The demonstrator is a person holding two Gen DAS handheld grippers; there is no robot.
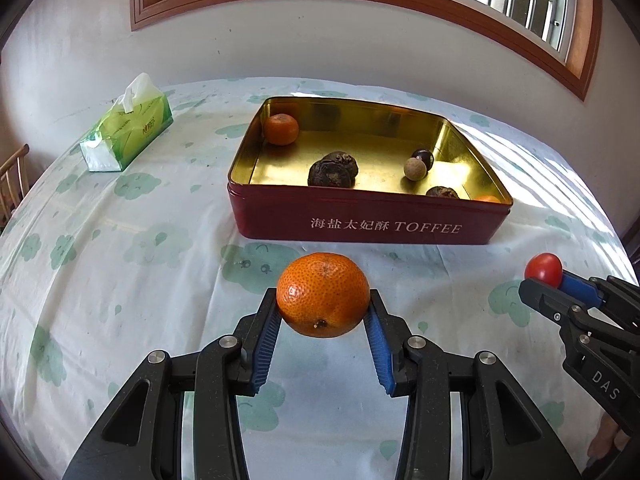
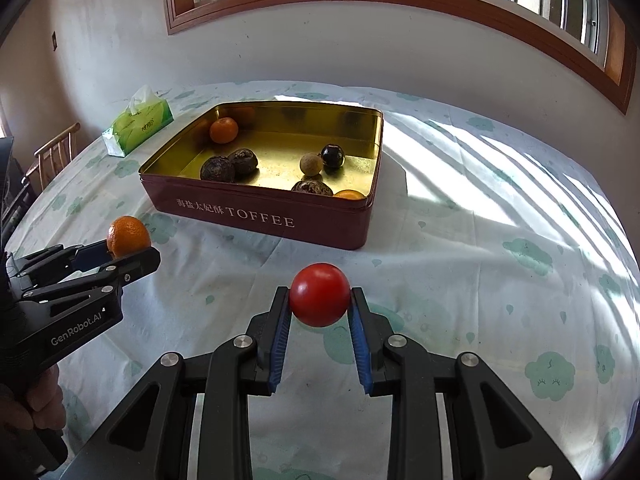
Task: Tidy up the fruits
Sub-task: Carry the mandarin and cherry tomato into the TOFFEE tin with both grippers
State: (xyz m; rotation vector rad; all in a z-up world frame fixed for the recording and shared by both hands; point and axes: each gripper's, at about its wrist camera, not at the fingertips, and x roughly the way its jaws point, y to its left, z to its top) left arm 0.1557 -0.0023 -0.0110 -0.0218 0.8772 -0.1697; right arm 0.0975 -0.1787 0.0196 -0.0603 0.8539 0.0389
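My left gripper is shut on an orange tangerine, held above the tablecloth in front of the red toffee tin. My right gripper is shut on a small red tomato, also lifted off the cloth, near the tin's front side. In the left wrist view the tomato shows at the right; in the right wrist view the tangerine shows at the left. Inside the gold-lined tin lie a tangerine, several dark wrinkled fruits, a tan ball, a dark ball and an orange piece.
A green tissue box stands at the back left of the table. A wooden chair sits beyond the left table edge. A white wall and a wood-framed window run behind the table. A hand grips the left tool.
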